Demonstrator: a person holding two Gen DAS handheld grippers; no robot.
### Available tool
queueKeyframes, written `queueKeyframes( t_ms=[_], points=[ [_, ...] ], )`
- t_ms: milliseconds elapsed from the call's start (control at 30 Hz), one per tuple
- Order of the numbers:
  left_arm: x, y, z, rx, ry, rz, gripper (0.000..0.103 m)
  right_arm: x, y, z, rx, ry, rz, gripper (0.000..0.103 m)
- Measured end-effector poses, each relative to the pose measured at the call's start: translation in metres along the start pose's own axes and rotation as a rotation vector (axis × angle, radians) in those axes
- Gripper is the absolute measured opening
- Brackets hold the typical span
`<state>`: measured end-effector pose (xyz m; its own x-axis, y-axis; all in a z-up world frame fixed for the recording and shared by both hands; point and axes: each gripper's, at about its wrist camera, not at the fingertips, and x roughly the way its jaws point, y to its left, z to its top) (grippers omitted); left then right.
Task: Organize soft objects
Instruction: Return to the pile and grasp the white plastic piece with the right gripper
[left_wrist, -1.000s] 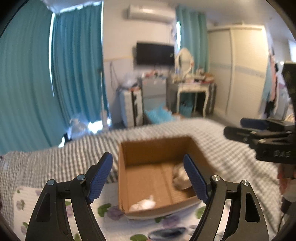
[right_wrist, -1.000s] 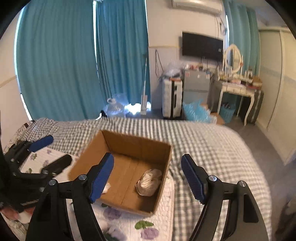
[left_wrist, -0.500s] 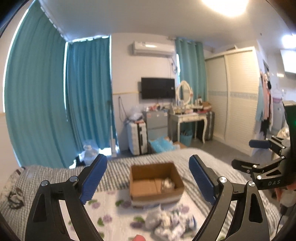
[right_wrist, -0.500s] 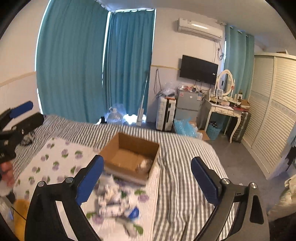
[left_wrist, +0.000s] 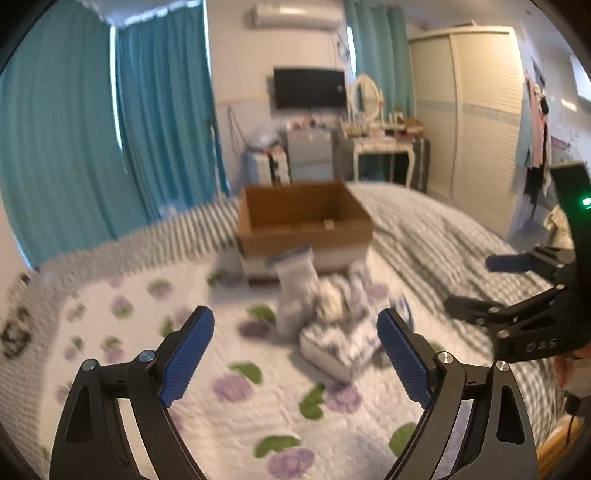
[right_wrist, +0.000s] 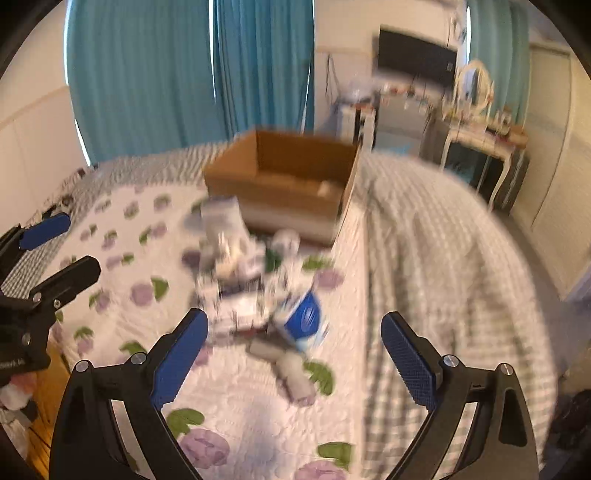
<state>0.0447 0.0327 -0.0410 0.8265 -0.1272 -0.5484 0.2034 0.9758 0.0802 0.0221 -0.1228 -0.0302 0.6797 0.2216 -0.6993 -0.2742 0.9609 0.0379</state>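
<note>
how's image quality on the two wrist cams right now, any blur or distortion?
Left wrist: motion blur smears the pile of soft items and floral quilt; left gripper sharp; fisheye bends the curtains. Right wrist: heavier blur on the cardboard box and pile; right gripper crisp, open.

Teal curtains (left_wrist: 74, 140), wall TV (left_wrist: 309, 88), wardrobe (left_wrist: 476, 110) (all blurred).

A home bedroom; bed (left_wrist: 443, 236), wardrobe (left_wrist: 476, 122), dressing table (left_wrist: 380, 147), curtains (left_wrist: 74, 147).
</note>
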Motion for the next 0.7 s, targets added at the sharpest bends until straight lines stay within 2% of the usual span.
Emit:
queueKeyframes(
  t_ms=[233, 367, 400, 467, 700],
  points=[
    [0.059, -0.001, -0.041, 0.022, 0.127, -0.077, 0.091, 0.082, -0.011, -0.041, 0.034, 0.204, 0.057, 0.073],
    [0.086, -0.003, -0.052, 0.052, 0.183, -0.142, 0.091, 0.106, -0.014, -0.047, 0.030, 0.260, 0.083, 0.045],
    [0.089, -0.003, -0.054, 0.062, 0.190, -0.154, 0.091, 0.109, -0.015, -0.048, 0.029, 0.272, 0.089, 0.030],
    [0.095, -0.004, -0.057, 0.088, 0.203, -0.180, 0.091, 0.111, -0.014, -0.052, 0.027, 0.284, 0.096, 0.027],
    [0.115, -0.009, -0.053, 0.188, 0.201, -0.248, 0.091, 0.073, -0.024, -0.050, 0.068, 0.200, 0.081, 0.026]
  ],
)
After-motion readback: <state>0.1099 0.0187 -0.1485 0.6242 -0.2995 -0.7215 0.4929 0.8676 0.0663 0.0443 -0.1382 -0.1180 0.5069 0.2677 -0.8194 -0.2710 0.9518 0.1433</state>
